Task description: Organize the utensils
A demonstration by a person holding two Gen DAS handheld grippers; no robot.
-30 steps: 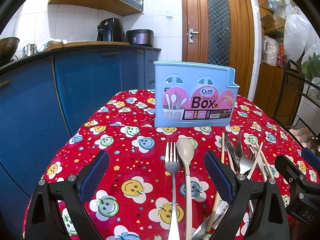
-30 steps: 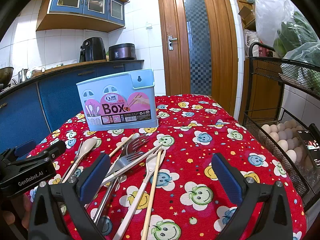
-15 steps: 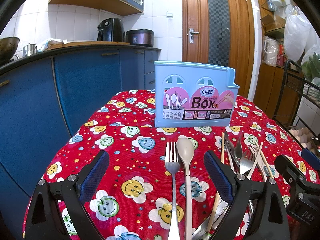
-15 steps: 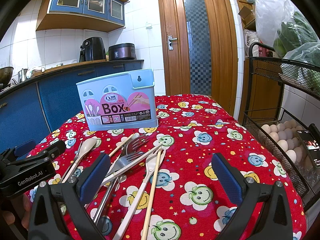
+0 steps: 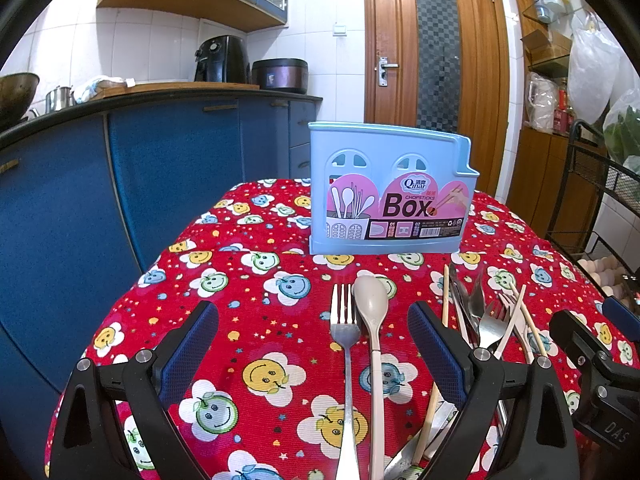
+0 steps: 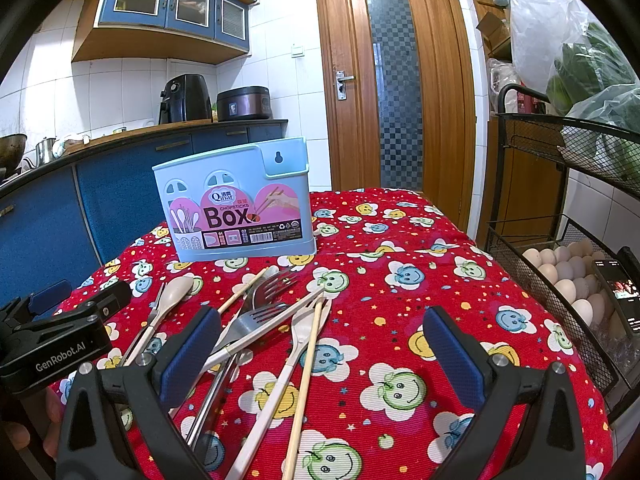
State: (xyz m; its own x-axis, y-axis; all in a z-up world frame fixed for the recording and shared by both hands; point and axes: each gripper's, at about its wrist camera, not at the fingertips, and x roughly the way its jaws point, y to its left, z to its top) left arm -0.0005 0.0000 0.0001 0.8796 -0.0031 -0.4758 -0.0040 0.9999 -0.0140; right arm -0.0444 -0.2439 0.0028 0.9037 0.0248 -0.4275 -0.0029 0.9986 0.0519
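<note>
A light blue utensil box (image 5: 390, 188) stands upright at the far side of the table; it also shows in the right wrist view (image 6: 240, 204). A metal fork (image 5: 345, 344) and a beige spoon (image 5: 372, 320) lie side by side between the fingers of my open, empty left gripper (image 5: 312, 344). A heap of forks, beige utensils and wooden chopsticks (image 6: 276, 320) lies left of centre before my open, empty right gripper (image 6: 320, 340). The same heap (image 5: 488, 320) shows right of the left gripper.
A red smiley tablecloth (image 6: 420, 280) covers the table. A black wire rack with eggs (image 6: 568, 272) and a phone (image 6: 620, 300) stands close on the right. Blue kitchen cabinets (image 5: 120, 184) run along the left. A wooden door (image 6: 400, 80) is behind.
</note>
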